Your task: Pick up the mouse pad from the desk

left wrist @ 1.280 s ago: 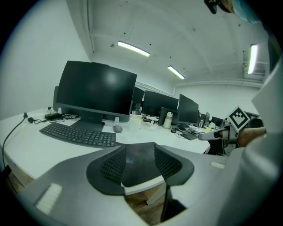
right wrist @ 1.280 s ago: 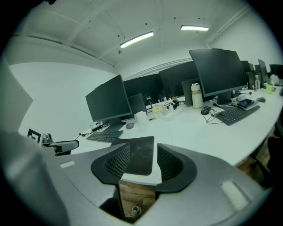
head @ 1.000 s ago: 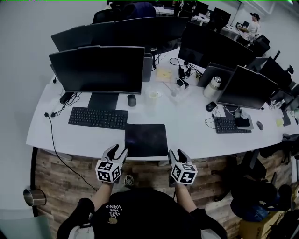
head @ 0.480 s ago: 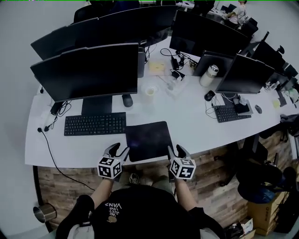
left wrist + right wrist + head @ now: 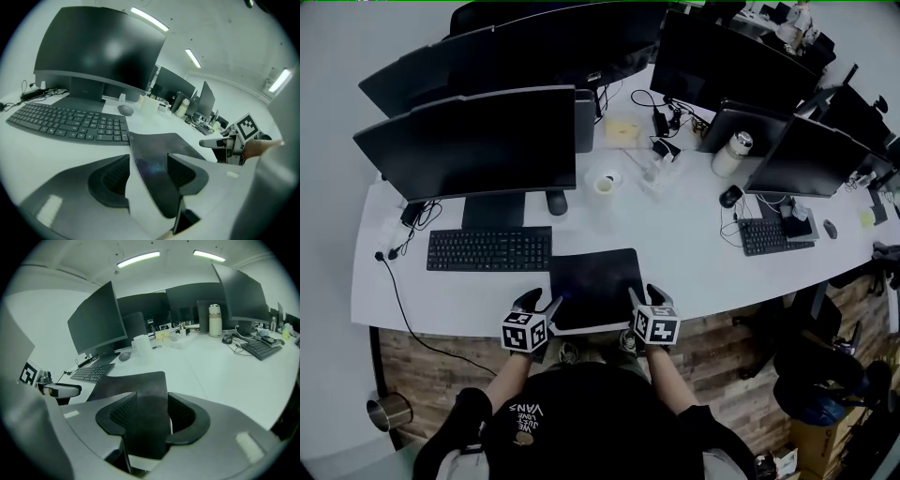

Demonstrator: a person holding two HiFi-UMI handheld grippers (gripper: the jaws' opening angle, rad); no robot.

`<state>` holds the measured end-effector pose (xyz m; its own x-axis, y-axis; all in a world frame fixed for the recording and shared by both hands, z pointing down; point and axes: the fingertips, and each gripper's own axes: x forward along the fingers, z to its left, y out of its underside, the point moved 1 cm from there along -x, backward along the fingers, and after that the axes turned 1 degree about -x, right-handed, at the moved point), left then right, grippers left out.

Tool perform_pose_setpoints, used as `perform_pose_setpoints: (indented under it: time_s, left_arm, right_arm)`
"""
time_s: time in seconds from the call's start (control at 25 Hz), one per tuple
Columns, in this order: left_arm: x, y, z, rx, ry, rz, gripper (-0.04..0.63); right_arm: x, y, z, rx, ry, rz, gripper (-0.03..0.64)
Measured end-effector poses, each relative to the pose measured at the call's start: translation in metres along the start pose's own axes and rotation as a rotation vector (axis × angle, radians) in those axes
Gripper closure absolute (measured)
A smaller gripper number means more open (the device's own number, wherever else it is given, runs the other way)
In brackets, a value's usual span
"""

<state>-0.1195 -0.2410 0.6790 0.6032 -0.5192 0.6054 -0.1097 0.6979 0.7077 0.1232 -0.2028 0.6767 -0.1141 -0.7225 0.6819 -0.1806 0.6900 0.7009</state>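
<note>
Black mouse pad (image 5: 595, 281) flat on desk (image 5: 694, 246); left gripper (image 5: 538, 302), right gripper (image 5: 646, 296) opening wide astride its 2 near corners, ungripped

- White curved desk (image 5: 675, 248) is carrying every item listed below.
- Black mouse pad (image 5: 595, 277) is lying flat at the desk's front edge.
- Black keyboard (image 5: 488, 249) is lying just left of the mouse pad.
- Dark mouse (image 5: 557, 202) and pale cup (image 5: 604, 184) are sitting behind the mouse pad.
- Monitor stand (image 5: 492, 210) is standing behind and left of the mouse pad.
- Steel bottle (image 5: 731, 154) and second keyboard (image 5: 773, 236) are resting well to the right of the mouse pad.
</note>
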Motion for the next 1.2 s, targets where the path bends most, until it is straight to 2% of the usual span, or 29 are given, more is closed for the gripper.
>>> perform_pose_setpoints:
  time_s: [0.24,0.56,0.84,1.2]
  left_arm:
    - [0.003,0.008,0.004,-0.046,-0.066,0.009,0.367]
    - [0.012,0.017,-0.001,-0.053,-0.091,0.027,0.367]
    - [0.014,0.022,0.000,-0.058,-0.107,0.037,0.367]
    - [0.020,0.023,-0.004,-0.044,-0.103,0.044,0.367]
  right_arm:
    - [0.023,-0.001,-0.006,-0.045,-0.028,0.067,0.402]
    - [0.047,0.013,-0.008,-0.092,-0.052,0.153,0.397]
    - [0.045,0.011,-0.002,-0.182,-0.019,0.168,0.406]
    - [0.046,0.012,0.001,-0.194,-0.034,0.177,0.434]
